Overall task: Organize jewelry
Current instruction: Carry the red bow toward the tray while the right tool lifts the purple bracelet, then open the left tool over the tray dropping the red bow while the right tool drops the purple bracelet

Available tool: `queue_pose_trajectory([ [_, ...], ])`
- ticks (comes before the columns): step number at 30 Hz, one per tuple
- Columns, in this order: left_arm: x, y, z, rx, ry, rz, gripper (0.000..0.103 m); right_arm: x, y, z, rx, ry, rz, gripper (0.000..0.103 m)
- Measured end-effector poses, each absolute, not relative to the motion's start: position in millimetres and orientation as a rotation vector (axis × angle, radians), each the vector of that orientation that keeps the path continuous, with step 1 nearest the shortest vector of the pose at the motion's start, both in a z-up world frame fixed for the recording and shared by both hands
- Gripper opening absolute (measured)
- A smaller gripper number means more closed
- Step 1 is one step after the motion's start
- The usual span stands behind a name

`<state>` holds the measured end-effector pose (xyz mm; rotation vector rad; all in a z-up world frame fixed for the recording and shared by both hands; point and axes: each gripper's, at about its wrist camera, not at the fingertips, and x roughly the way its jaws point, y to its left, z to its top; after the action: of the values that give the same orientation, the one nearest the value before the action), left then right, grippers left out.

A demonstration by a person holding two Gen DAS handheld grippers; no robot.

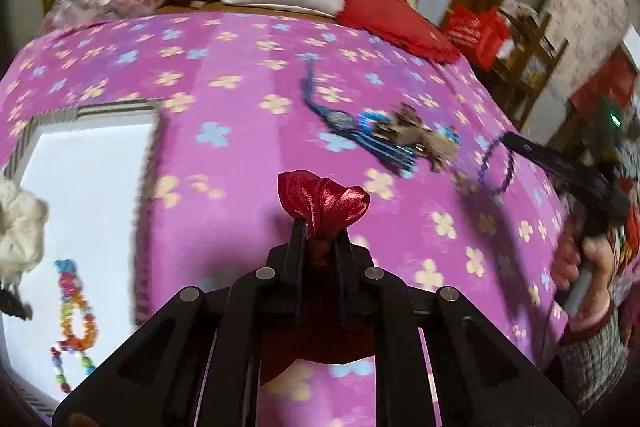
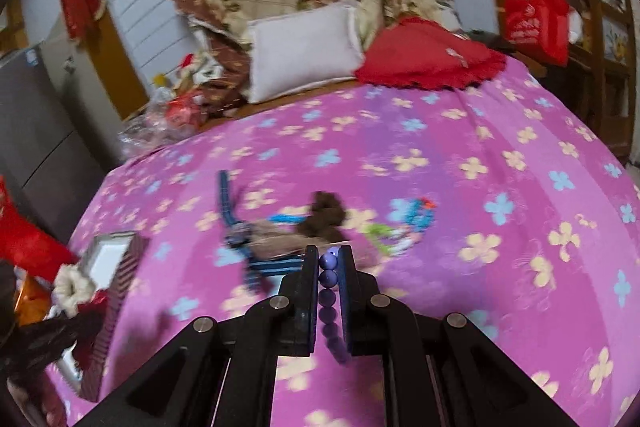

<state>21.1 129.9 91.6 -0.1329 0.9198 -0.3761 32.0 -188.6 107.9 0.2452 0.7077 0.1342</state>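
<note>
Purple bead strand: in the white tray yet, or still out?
Out. The purple bead strand is pinched in the right gripper above the pink blanket, away from the white tray.

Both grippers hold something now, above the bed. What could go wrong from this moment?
1. The right gripper pinches the purple bead bracelet by only a few beads; the rest dangles and might slip or swing.
2. The left gripper grips the red satin scrunchie by one fold; smooth fabric may slide out.
3. The white box already holds a colorful bead string and a cream scrunchie, so a dropped item could tangle there.
</note>
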Motion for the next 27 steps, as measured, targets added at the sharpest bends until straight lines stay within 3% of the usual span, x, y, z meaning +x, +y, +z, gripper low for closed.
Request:
queue_pose_trajectory([
  [12, 64, 250, 90, -0.264, 0.883, -0.236, 0.011, 48, -34, 151, 0.080, 0.776, 0.283, 0.009],
  [27, 111, 374, 37, -0.606, 0.968, -0.120, 0.011, 131, 197, 118, 0.008, 0.930, 0.480, 0.009],
])
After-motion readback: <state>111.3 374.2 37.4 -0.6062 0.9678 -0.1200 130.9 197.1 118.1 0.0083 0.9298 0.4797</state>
